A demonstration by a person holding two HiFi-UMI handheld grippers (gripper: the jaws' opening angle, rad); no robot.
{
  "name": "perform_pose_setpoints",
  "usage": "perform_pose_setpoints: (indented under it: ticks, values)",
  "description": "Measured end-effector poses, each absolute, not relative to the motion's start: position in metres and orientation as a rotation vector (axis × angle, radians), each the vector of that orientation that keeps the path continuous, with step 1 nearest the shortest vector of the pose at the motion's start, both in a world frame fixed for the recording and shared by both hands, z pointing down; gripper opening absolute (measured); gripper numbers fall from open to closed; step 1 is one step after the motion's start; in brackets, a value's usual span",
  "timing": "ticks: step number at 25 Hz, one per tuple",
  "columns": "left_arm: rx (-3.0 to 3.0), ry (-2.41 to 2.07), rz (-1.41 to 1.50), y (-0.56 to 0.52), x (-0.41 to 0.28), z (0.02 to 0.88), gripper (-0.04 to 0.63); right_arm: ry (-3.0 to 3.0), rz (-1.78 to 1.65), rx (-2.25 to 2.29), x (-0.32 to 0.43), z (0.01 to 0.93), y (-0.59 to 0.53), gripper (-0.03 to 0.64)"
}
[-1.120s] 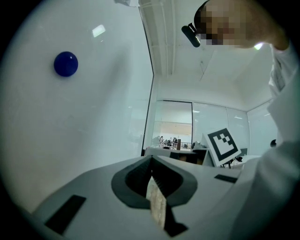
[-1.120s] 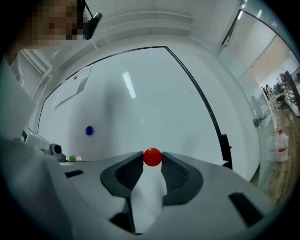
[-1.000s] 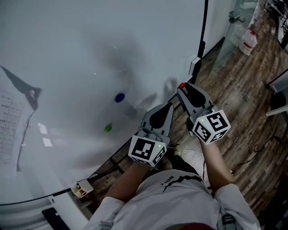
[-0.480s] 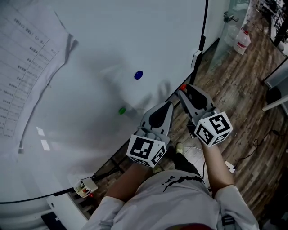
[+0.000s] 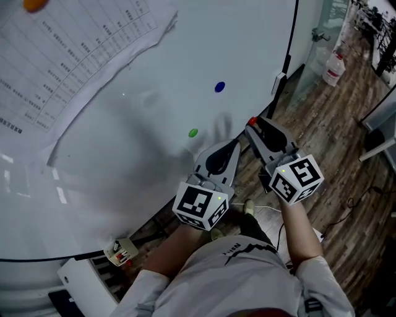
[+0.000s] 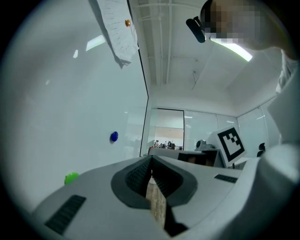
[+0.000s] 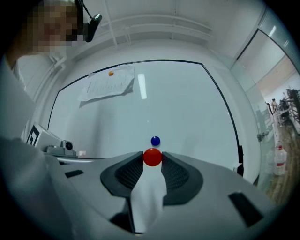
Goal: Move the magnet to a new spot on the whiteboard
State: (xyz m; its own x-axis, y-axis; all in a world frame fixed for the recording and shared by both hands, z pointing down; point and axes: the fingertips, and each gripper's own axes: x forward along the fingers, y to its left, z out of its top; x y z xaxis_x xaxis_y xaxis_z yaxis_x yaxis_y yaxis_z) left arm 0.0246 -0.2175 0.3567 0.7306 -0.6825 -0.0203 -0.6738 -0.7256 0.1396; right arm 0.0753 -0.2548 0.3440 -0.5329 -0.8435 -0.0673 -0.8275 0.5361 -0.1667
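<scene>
A round red magnet (image 7: pixel 152 157) sits pinched between the tips of my right gripper (image 7: pixel 152 158), which is shut on it; in the head view the red magnet (image 5: pixel 251 121) shows at that gripper's tip (image 5: pixel 252 124), just off the whiteboard (image 5: pixel 154 93). On the board are a blue magnet (image 5: pixel 219 87), a green magnet (image 5: pixel 193 132) and an orange magnet (image 5: pixel 33 4) holding a printed sheet (image 5: pixel 74 56). My left gripper (image 5: pixel 231 147) is shut with nothing in it, its tip near the board's lower edge. The blue magnet (image 7: pixel 155 140) lies straight ahead of the red one.
A wooden floor (image 5: pixel 334 124) runs to the right of the board, with a white jug (image 5: pixel 334 67) standing by a glass door. A small box with cables (image 5: pixel 122 252) lies at the board's foot.
The head view has tilted up the board, so the blue and green magnets slid up and right and the printed sheet came into view. Both grippers kept their pose.
</scene>
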Motion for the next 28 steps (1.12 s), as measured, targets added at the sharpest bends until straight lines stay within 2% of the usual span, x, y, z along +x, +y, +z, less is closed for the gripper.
perform_pose_setpoints:
  ticks: [16, 28]
  values:
    - [2.934, -1.206, -0.17, -0.196, -0.052, 0.242, 0.012, 2.717, 0.099, -1.143, -0.016, 0.199, -0.228, 0.129]
    - [2.992, -1.258, -0.219, -0.186, -0.067, 0.201, 0.012, 2.707, 0.396, -1.098, -0.061, 0.104, -0.232, 0.129]
